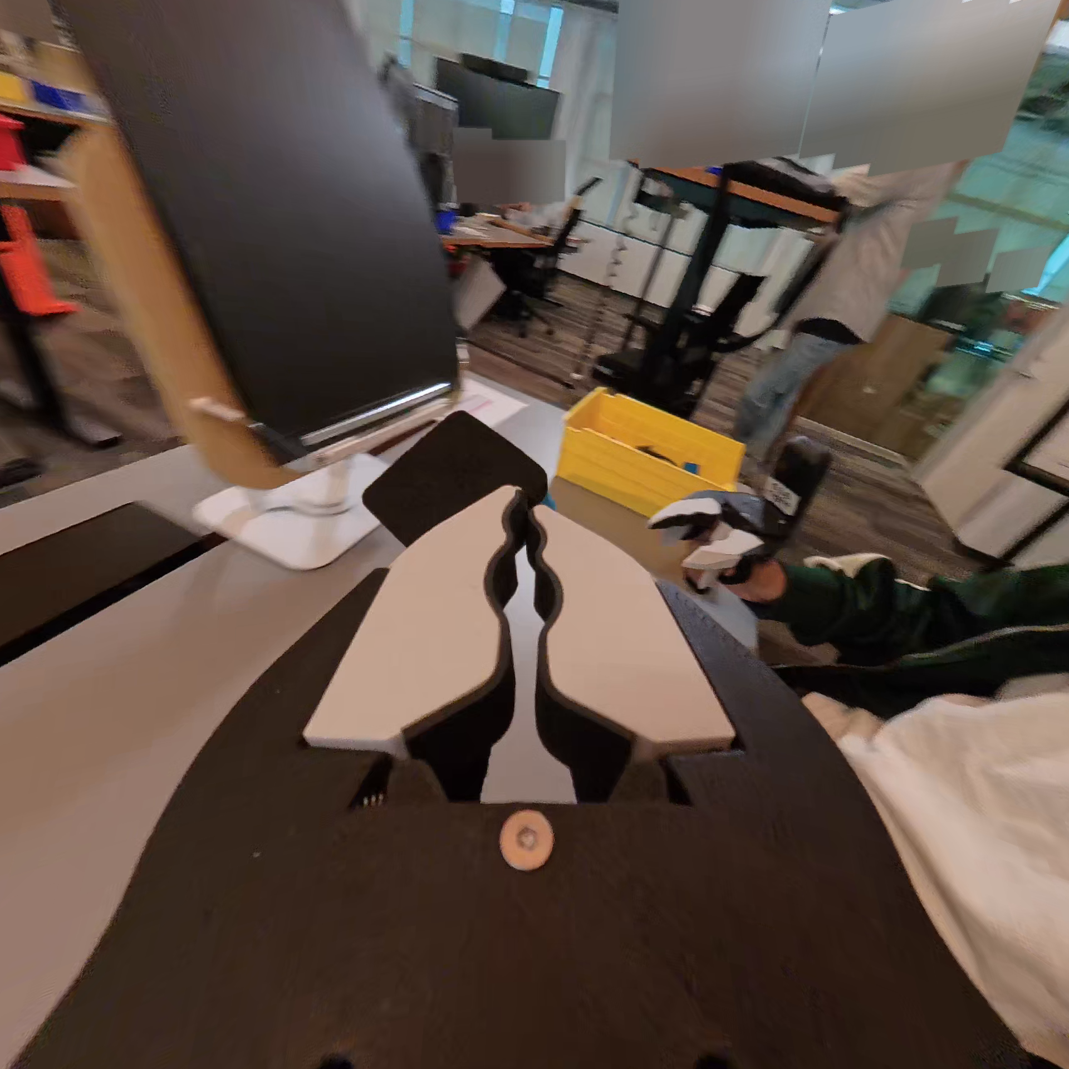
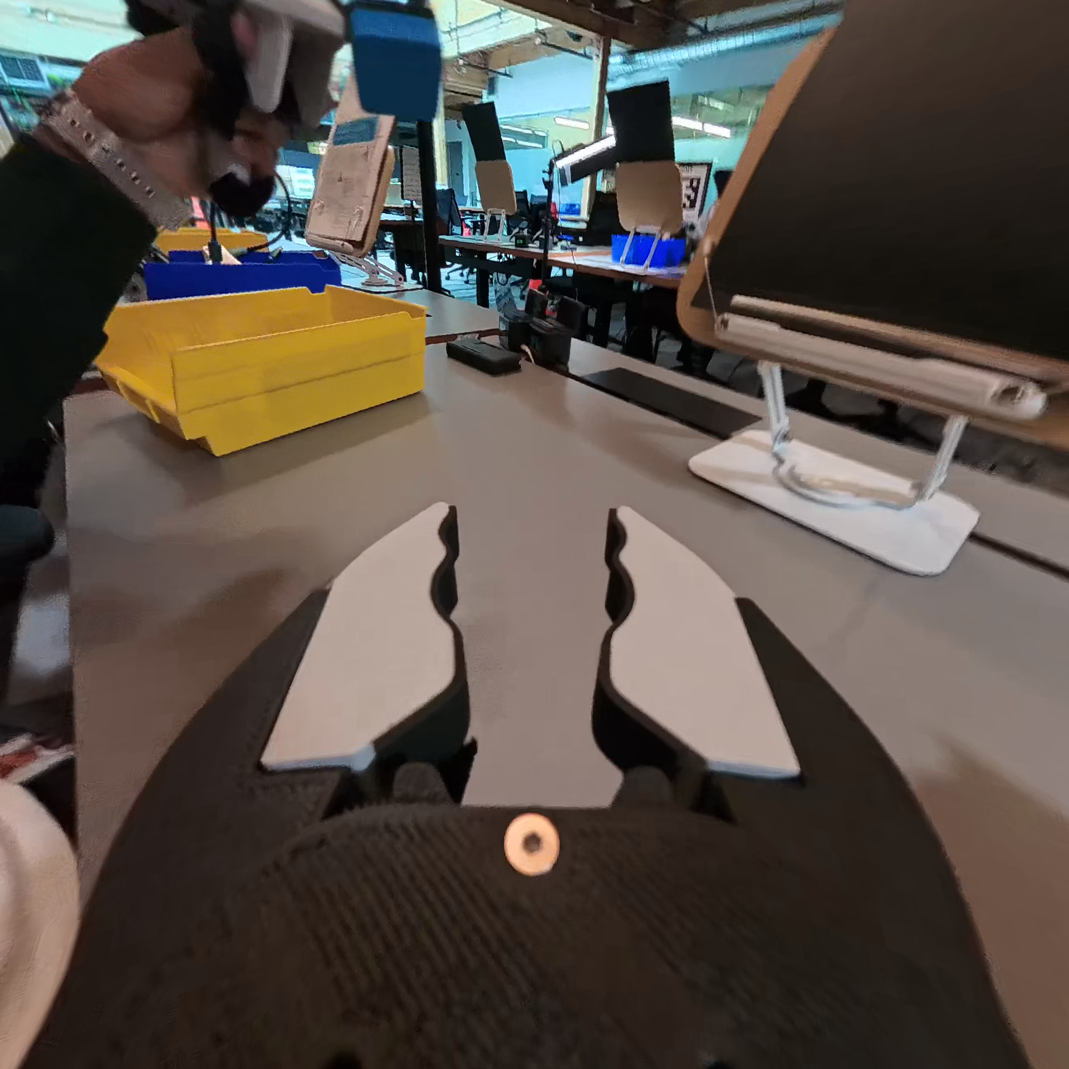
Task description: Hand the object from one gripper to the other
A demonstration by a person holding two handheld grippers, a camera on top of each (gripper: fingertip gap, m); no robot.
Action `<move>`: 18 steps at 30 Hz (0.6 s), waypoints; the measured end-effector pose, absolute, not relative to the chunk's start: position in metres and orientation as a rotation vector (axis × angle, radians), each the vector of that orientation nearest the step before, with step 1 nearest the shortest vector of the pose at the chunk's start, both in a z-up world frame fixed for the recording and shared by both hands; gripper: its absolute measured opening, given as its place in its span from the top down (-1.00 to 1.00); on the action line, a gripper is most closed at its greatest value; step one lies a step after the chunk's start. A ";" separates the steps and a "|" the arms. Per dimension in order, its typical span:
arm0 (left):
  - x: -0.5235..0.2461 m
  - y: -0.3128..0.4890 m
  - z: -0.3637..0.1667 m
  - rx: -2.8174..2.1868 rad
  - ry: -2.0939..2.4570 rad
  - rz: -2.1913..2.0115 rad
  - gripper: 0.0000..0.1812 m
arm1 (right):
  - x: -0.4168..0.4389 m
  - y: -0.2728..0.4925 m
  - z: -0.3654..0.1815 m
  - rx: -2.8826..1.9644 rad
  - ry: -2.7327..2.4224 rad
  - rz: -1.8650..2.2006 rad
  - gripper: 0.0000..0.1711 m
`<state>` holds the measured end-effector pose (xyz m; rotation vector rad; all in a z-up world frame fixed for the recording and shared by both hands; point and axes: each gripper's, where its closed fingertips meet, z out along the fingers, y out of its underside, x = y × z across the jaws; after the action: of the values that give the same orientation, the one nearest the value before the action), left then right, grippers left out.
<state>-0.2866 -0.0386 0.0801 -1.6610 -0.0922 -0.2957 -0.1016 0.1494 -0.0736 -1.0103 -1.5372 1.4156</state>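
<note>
One gripper is carrying the load: your left gripper [image 1: 526,509] is clamping the blue-and-black block [image 2: 396,69] at its fingertips, held high over the table [image 2: 520,463]. Your right gripper [image 2: 529,515] is sitting low, jaws apart and empty. The block is lying up and to its left, so you're needing to raise and turn the right one toward it.

The desk [image 2: 520,463] is smooth, matt grey. The yellow bin [image 2: 260,364] looks like ribbed plastic. The stand [image 2: 833,503] has shiny metal legs. The blue block [image 2: 396,69] looks matt, finely textured.
</note>
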 end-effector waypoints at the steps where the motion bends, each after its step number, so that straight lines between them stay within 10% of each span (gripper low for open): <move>1: -0.272 -0.026 0.081 -1.663 -0.047 -0.338 1.00 | -0.100 0.147 -0.069 -0.958 -1.538 1.391 0.38; 18: -0.068 0.106 0.015 -1.491 0.179 -1.392 1.00 | -0.061 0.145 -0.016 -0.712 -1.324 1.588 0.22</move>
<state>-0.0678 0.1059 0.0155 -1.4909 0.1789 -1.3918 -0.0607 0.1454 -0.0161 -0.7117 -1.3238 1.5880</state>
